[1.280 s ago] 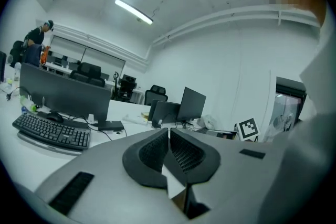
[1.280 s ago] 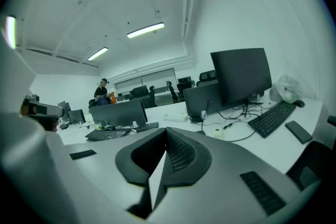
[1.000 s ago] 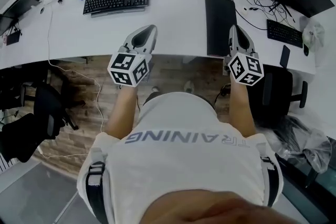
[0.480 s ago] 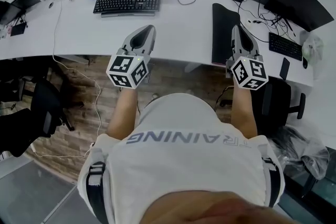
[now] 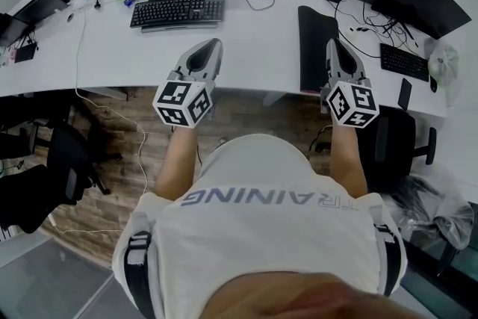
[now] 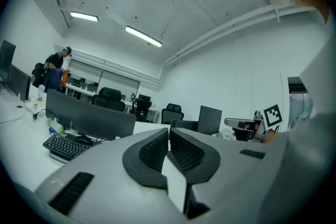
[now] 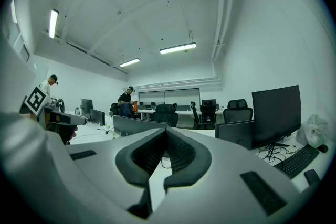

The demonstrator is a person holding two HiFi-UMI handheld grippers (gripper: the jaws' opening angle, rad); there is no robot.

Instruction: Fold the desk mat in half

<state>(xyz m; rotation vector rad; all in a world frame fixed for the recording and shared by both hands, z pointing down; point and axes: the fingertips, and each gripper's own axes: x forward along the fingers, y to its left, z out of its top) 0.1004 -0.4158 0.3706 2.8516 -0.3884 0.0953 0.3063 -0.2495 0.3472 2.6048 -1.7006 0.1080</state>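
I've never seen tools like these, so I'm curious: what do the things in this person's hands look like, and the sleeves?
The left gripper and right gripper are grey, tapering shells ending in dark ribbed pads. Each carries a cube of black-and-white square markers at its rear. The person wears a white short-sleeved shirt with grey lettering.

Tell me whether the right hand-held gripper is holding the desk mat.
No: in the right gripper view the right hand-held gripper has its jaws together with nothing between them.
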